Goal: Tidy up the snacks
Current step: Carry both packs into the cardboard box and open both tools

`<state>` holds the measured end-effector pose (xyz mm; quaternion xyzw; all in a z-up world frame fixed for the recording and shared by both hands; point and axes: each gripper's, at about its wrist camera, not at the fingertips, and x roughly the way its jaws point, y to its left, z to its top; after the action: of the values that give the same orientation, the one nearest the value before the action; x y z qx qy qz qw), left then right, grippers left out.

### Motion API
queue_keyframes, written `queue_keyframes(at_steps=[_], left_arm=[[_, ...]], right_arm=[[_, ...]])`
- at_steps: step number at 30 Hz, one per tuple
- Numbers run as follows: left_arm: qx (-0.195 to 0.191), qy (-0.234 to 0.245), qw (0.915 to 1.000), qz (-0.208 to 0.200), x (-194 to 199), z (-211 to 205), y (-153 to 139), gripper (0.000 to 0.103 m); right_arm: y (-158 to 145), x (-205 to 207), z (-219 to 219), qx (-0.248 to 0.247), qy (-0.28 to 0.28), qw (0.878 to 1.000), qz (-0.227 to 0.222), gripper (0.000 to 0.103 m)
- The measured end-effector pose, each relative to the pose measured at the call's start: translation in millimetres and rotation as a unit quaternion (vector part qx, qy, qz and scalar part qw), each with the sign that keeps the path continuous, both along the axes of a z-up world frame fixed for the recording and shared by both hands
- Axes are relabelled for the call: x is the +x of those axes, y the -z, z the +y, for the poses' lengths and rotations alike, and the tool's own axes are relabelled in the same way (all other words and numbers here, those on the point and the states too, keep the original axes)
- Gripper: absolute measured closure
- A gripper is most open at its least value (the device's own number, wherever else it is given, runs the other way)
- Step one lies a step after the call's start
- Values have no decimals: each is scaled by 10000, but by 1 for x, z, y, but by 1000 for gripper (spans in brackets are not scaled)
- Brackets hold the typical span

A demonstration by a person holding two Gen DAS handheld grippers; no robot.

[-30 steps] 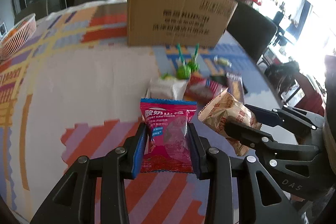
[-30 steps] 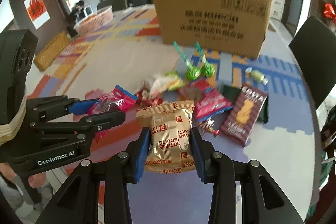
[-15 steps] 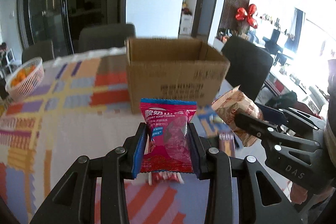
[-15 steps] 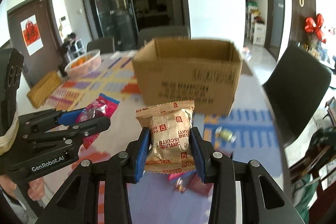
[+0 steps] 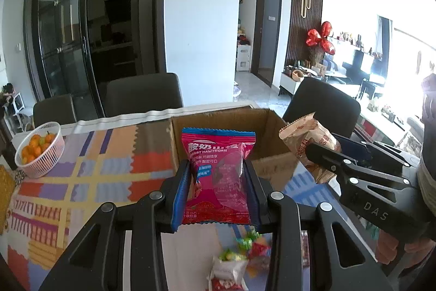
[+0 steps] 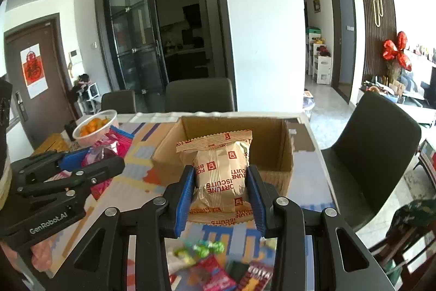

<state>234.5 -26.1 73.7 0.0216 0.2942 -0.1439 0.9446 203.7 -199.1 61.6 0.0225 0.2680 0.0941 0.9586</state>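
My left gripper (image 5: 216, 182) is shut on a pink yogurt hawthorn packet (image 5: 219, 176), held in the air in front of the open cardboard box (image 5: 275, 124). My right gripper (image 6: 220, 187) is shut on a tan fortune biscuits packet (image 6: 222, 171), also raised before the box (image 6: 275, 138). Each gripper shows in the other's view: the right one with its tan packet (image 5: 308, 138) at right, the left one with its pink packet (image 6: 109, 149) at left. Loose snacks (image 6: 209, 263) lie on the table below.
A white basket of oranges (image 5: 39, 146) stands at the table's far left. Dark chairs (image 6: 373, 152) stand around the patterned table (image 5: 81, 182). More snacks (image 5: 239, 258) lie under the left gripper.
Both grippers have risen from the table with their packets and moved toward the box. The box's open top now shows from above, and the snack pile has dropped to the bottom of both views.
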Motion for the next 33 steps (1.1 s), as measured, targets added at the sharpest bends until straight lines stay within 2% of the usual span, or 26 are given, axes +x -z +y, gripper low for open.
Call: queue_keyframes(at_steps=[6, 13, 22, 24, 25, 27, 33], left_arm=[[-147, 11, 9997, 194, 41, -1, 1, 66], [-172, 42, 9987, 486, 81, -7, 8, 66], [-152, 32, 9965, 823, 120, -16, 18, 65], [-57, -74, 9968, 794, 123, -17, 19, 52], [-32, -119, 9969, 783, 124, -16, 18, 48], [23, -160, 9973, 710, 118, -15, 18, 44], [237, -240, 9985, 431, 83, -11, 14, 30]], right_arm=[[-6, 36, 1, -113, 66, 9999, 12, 64], [-6, 80, -9, -104, 107, 9996, 260, 63], [2, 115, -10, -176, 177, 9980, 574, 63], [4, 121, -11, -153, 259, 9976, 617, 60], [5, 123, -12, -169, 326, 9974, 626, 51], [5, 125, -16, -205, 470, 9966, 647, 43], [2, 100, -16, -356, 546, 9963, 564, 43]])
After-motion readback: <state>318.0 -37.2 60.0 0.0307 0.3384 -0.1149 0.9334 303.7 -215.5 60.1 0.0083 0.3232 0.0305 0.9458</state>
